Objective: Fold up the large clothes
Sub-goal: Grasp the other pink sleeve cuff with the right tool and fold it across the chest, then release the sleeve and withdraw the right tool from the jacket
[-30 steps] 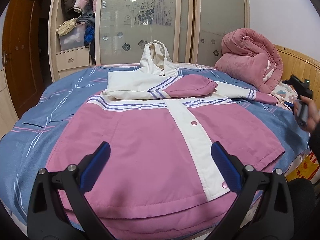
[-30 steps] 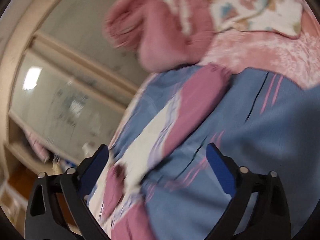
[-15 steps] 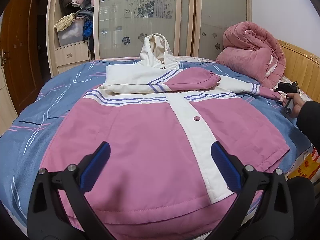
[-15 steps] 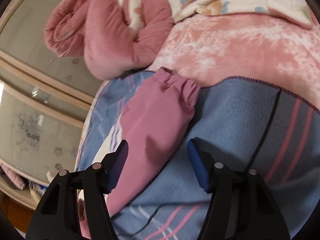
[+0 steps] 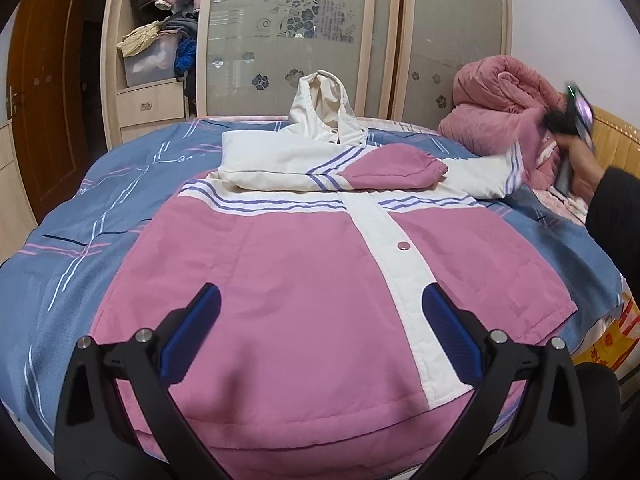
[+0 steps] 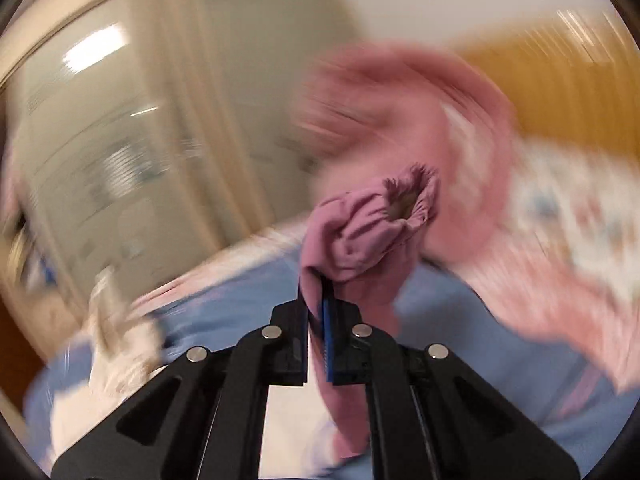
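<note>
A pink and white hooded jacket (image 5: pixel 288 264) lies front up on the blue bed (image 5: pixel 88 216). One sleeve (image 5: pixel 360 168) is folded across its chest. My left gripper (image 5: pixel 316 320) is open and empty above the jacket's hem. My right gripper (image 6: pixel 316 304) is shut on the pink cuff end of the other sleeve (image 6: pixel 368 232) and holds it up off the bed. In the left wrist view that sleeve (image 5: pixel 488 176) rises at the jacket's right side toward the right gripper (image 5: pixel 572 116), held in a hand.
A rolled pink quilt (image 5: pixel 500 108) lies at the bed's far right by a wooden headboard (image 5: pixel 616 140). A wardrobe with frosted sliding doors (image 5: pixel 288 40) and open shelves of clothes (image 5: pixel 160 40) stands behind the bed. A brown door (image 5: pixel 44 92) is at the left.
My right gripper closed on the outstretched sleeve's cuff and lifted it off the bed. The right wrist view is now motion-blurred. My left gripper stayed open over the hem.
</note>
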`<state>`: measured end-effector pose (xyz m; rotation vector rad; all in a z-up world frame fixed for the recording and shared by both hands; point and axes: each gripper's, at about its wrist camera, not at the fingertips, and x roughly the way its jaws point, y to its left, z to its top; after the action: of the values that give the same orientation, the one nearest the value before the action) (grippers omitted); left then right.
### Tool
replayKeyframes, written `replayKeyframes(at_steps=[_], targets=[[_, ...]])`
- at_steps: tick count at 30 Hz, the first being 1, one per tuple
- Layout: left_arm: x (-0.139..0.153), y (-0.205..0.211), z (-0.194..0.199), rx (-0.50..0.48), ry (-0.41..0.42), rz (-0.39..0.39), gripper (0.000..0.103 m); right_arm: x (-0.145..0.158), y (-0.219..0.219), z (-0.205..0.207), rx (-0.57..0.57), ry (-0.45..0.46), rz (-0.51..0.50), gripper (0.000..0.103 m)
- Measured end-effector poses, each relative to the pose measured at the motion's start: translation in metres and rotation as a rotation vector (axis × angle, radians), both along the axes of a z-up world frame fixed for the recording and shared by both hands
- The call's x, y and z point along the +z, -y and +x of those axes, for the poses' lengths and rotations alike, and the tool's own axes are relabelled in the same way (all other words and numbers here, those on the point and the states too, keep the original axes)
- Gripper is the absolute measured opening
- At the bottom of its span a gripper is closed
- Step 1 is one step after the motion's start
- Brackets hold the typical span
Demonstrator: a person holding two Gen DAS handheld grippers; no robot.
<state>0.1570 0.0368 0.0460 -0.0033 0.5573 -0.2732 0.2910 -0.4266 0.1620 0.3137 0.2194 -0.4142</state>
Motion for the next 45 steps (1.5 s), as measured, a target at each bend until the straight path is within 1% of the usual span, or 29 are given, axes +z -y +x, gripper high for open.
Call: replayKeyframes(at_steps=[1, 3, 5, 7, 8, 10, 11, 12, 13, 14, 15, 16, 17, 18, 19, 21, 22, 24, 25, 26, 28, 30, 32, 34, 37, 38, 39, 42, 45], targets=[[0.002, -0.002, -0.001, 0.004, 0.007, -0.003, 0.101, 0.01, -0.027, 0.006, 0.043, 0.004, -0.058, 0.005], [0.003, -0.005, -0.004, 0.01, 0.017, -0.01, 0.101, 0.024, -0.107, 0.023, 0.176, 0.003, -0.177, 0.005], [0.005, -0.008, -0.006, 0.015, 0.023, -0.016, 0.101, 0.02, -0.178, 0.04, 0.288, -0.029, -0.241, 0.006], [0.005, -0.01, -0.007, 0.024, 0.026, -0.013, 0.101, -0.002, -0.242, 0.061, 0.372, -0.091, -0.293, 0.006], [0.005, -0.012, -0.007, 0.028, 0.027, -0.014, 0.101, -0.022, -0.274, 0.075, 0.409, -0.144, -0.319, 0.006], [0.005, -0.015, -0.006, 0.037, 0.023, -0.021, 0.101, -0.056, -0.307, 0.094, 0.437, -0.228, -0.344, 0.006], [0.006, -0.017, -0.006, 0.042, 0.02, -0.023, 0.101, -0.081, -0.322, 0.107, 0.465, -0.304, -0.334, 0.01], [0.006, -0.018, -0.005, 0.047, 0.019, -0.025, 0.101, -0.107, -0.336, 0.12, 0.508, -0.404, -0.313, 0.017], [0.007, -0.019, -0.005, 0.05, 0.02, -0.027, 0.101, -0.123, -0.345, 0.127, 0.53, -0.477, -0.306, 0.021], [0.007, -0.02, -0.005, 0.052, 0.021, -0.023, 0.101, -0.143, -0.355, 0.133, 0.55, -0.572, -0.306, 0.03], [0.007, -0.021, -0.005, 0.054, 0.022, -0.019, 0.101, -0.151, -0.361, 0.132, 0.547, -0.604, -0.319, 0.042], [0.008, -0.022, -0.005, 0.056, 0.023, -0.018, 0.101, -0.15, -0.364, 0.124, 0.546, -0.586, -0.322, 0.048], [0.009, -0.023, -0.005, 0.057, 0.023, -0.02, 0.101, -0.14, -0.363, 0.109, 0.581, -0.518, -0.281, 0.071], [0.009, -0.024, -0.005, 0.059, 0.024, -0.024, 0.101, -0.13, -0.36, 0.095, 0.606, -0.464, -0.24, 0.089], [0.01, -0.026, -0.005, 0.061, 0.027, -0.029, 0.101, -0.12, -0.356, 0.078, 0.625, -0.419, -0.201, 0.092], [0.01, -0.028, -0.004, 0.068, 0.022, -0.034, 0.101, -0.093, -0.339, 0.028, 0.701, -0.312, -0.084, 0.093], [0.01, -0.028, -0.003, 0.07, 0.019, -0.039, 0.101, -0.084, -0.334, 0.001, 0.717, -0.277, -0.043, 0.094], [0.009, -0.029, -0.003, 0.074, 0.013, -0.048, 0.101, -0.07, -0.317, -0.056, 0.718, -0.202, -0.013, 0.101], [0.009, -0.029, -0.003, 0.077, 0.011, -0.047, 0.101, -0.064, -0.314, -0.077, 0.711, -0.174, -0.02, 0.102], [0.009, -0.028, -0.003, 0.079, 0.011, -0.045, 0.101, -0.06, -0.301, -0.11, 0.685, -0.128, -0.044, 0.102], [0.008, -0.025, -0.005, 0.082, 0.017, -0.039, 0.101, -0.06, -0.288, -0.157, 0.626, -0.089, -0.075, 0.102], [0.007, -0.021, -0.006, 0.081, 0.019, -0.025, 0.101, -0.068, -0.27, -0.204, 0.551, -0.104, -0.094, 0.102], [0.005, -0.017, -0.007, 0.077, 0.02, -0.009, 0.101, -0.079, -0.255, -0.241, 0.498, -0.101, -0.104, 0.102], [0.003, -0.013, -0.01, 0.079, 0.026, 0.005, 0.101, -0.092, -0.25, -0.273, 0.438, -0.089, -0.142, 0.102], [-0.002, -0.008, -0.013, 0.083, 0.026, 0.018, 0.101, -0.114, -0.238, -0.287, 0.395, -0.06, -0.151, 0.102], [-0.003, -0.007, -0.015, 0.083, 0.027, 0.022, 0.101, -0.12, -0.235, -0.285, 0.386, -0.085, -0.159, 0.102], [-0.004, -0.005, -0.016, 0.082, 0.027, 0.028, 0.101, -0.121, -0.232, -0.283, 0.397, -0.105, -0.155, 0.102], [-0.009, 0.001, -0.015, 0.08, 0.023, 0.059, 0.101, -0.128, -0.229, -0.279, 0.417, -0.105, -0.163, 0.102], [-0.013, 0.004, -0.012, 0.078, 0.014, 0.068, 0.101, -0.131, -0.233, -0.273, 0.436, -0.119, -0.179, 0.102]])
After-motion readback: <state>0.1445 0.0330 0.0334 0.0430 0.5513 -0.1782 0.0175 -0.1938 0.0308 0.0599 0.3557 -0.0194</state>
